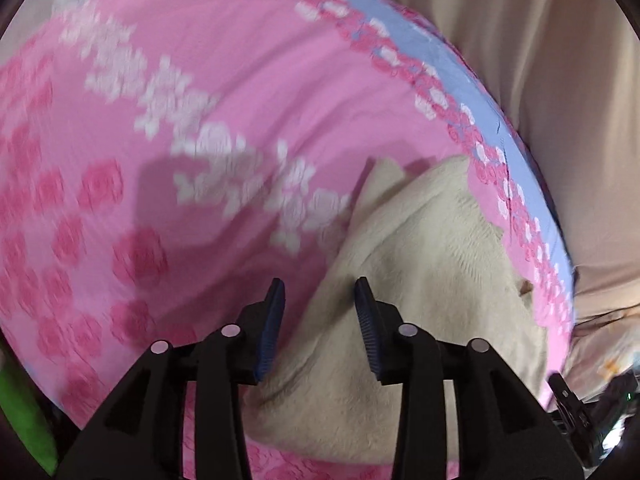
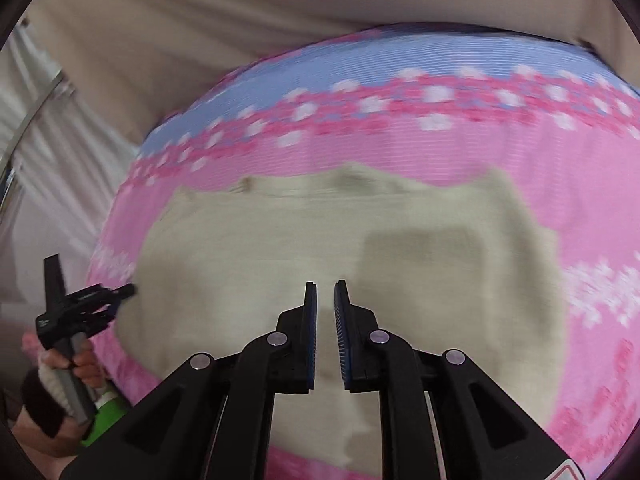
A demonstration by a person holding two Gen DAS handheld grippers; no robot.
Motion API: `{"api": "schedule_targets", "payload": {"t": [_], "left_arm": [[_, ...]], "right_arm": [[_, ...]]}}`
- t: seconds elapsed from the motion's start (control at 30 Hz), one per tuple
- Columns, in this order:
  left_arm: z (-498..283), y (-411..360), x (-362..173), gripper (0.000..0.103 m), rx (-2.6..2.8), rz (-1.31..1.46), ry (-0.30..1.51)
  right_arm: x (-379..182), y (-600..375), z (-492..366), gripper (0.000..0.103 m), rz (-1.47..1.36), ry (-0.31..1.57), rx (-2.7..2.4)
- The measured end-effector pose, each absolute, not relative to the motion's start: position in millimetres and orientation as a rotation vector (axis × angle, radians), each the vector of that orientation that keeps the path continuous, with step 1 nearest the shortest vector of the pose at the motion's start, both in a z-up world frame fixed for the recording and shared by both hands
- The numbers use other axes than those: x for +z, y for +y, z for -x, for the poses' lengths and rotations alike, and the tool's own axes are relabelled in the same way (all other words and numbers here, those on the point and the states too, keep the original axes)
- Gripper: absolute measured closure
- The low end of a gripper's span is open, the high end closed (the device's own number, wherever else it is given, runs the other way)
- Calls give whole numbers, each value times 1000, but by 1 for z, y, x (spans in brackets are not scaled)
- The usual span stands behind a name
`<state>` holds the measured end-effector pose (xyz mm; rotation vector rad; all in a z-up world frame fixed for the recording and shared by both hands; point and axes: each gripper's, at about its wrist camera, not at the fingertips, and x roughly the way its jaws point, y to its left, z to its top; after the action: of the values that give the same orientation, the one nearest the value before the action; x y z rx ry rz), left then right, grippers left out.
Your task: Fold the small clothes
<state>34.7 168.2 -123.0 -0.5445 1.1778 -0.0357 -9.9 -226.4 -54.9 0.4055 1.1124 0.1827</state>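
A small cream fleece garment lies spread on a pink flowered sheet. My left gripper hovers over the garment's left edge. It is open, with only cloth below the gap and nothing between the blue pads. In the right wrist view the same garment fills the middle, blurred. My right gripper hangs above its near part, all but shut, with a thin slit between the pads and nothing in it. The left gripper shows at the garment's left side, held by a hand.
The sheet has a blue band along its far edge. Beige fabric lies beyond the band. White folds hang at the left. A green object sits at the near left corner.
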Motion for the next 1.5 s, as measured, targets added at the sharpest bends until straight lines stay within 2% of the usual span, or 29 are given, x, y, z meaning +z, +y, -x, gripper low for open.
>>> {"api": "schedule_targets", "payload": {"t": [0.2,0.3,0.33,0.47,0.5,0.53,0.57,0.63,0.67,0.87,1.07,1.27,1.37,1.5], "left_arm": [[-29,164,-132,45,-82,635,1198],[-31,157,-139,42,-96,629,1229],[-32,156,-142,39,-99,637,1242],[-34,151,-144,33,-100,623,1244],[-35,149,-143,34,-103,611,1244],[-35,147,-143,45,-118,596,1239],[-37,145,-144,64,-136,589,1242],[-38,148,-145,86,-161,619,1238],[-37,151,-142,88,-183,658,1220],[-26,141,-86,90,-368,729,1078],[-17,63,-22,90,-608,585,1007],[1,-33,-7,90,-751,385,1046],[10,-72,-5,90,-788,290,1050],[18,-114,-18,90,-806,243,1115]], "right_arm": [[-72,-156,-44,96,-249,1260,206],[-93,-147,-61,96,-198,1364,150],[-103,-145,-65,96,-187,1402,137],[-110,-135,-74,99,-127,1415,108],[-111,-132,-76,99,-113,1418,105],[-112,-130,-78,99,-96,1417,104],[-114,-129,-80,99,-85,1415,104],[-116,-127,-84,99,-86,1416,107],[-117,-127,-86,100,-90,1418,111],[-119,-132,-91,100,-120,1413,153],[-121,-147,-86,100,-204,1394,189],[-111,-206,-68,100,-502,1323,224],[-98,-258,-38,93,-623,1242,184],[-84,-332,21,91,-707,1150,68]]}}
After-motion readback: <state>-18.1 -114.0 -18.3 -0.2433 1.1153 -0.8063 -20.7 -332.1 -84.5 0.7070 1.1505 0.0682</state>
